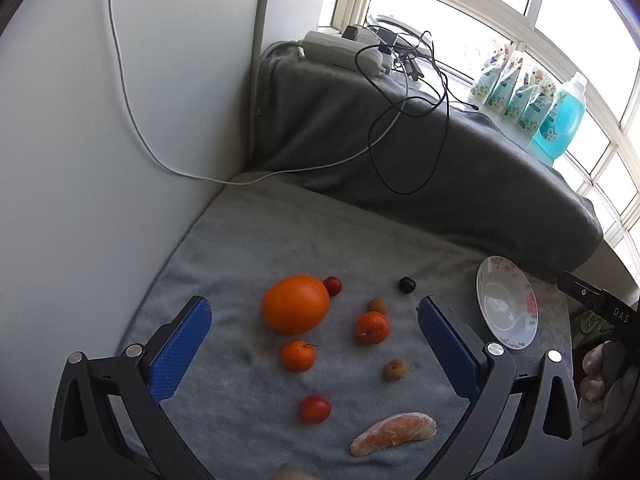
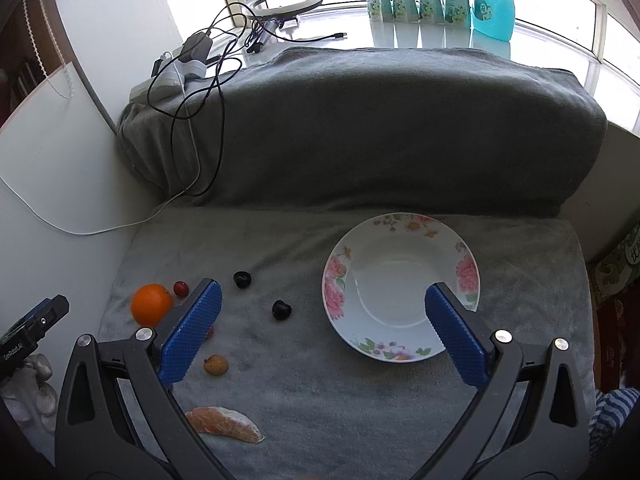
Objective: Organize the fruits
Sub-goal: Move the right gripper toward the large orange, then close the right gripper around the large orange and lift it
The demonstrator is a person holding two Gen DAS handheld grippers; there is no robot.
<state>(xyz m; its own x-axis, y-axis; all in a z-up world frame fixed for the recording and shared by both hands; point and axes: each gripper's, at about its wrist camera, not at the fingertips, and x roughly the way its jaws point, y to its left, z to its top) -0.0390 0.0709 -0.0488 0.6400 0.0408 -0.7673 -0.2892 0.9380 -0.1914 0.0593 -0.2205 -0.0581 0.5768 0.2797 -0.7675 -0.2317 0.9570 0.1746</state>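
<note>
My left gripper (image 1: 314, 314) hangs with jaws spread wide, holding nothing, above the fruit scattered on the grey towel (image 1: 248, 240). My landmark is the big orange (image 1: 295, 304): a red cherry tomato (image 1: 333, 285) touches its far side, and a small mandarin (image 1: 298, 355) sits just near of it. The peeled segment (image 1: 394, 433) lies well nearer me. My right gripper (image 2: 324, 308) is likewise spread and holds nothing, over the flowered plate (image 2: 340, 276), which lies well right of the orange.
</note>
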